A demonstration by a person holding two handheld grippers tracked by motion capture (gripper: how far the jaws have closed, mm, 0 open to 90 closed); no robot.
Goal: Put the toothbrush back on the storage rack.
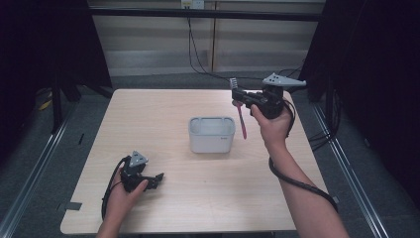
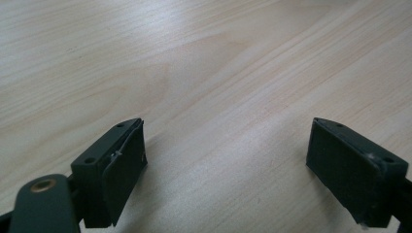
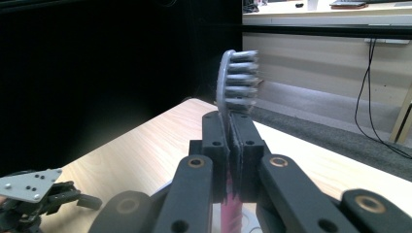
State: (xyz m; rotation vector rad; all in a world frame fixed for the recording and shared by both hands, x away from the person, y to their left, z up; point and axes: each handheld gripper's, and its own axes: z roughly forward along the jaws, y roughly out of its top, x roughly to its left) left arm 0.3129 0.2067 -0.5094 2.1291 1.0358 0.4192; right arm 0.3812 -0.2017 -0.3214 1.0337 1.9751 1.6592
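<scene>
At two o'clock from the white holder (image 1: 211, 135), the right gripper (image 1: 238, 100) clamps a pink toothbrush (image 1: 241, 121), ready to lower handle-first, while the left gripper (image 1: 154, 179) rests wide open, empty.

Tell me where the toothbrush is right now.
High view, right side: the toothbrush hangs upright, clamped in the right gripper, just right of the white tub.

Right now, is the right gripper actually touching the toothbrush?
Touching. In the right gripper view the right gripper has its jaws shut on the toothbrush just below the bristle head, with the pink handle hanging beneath.
</scene>
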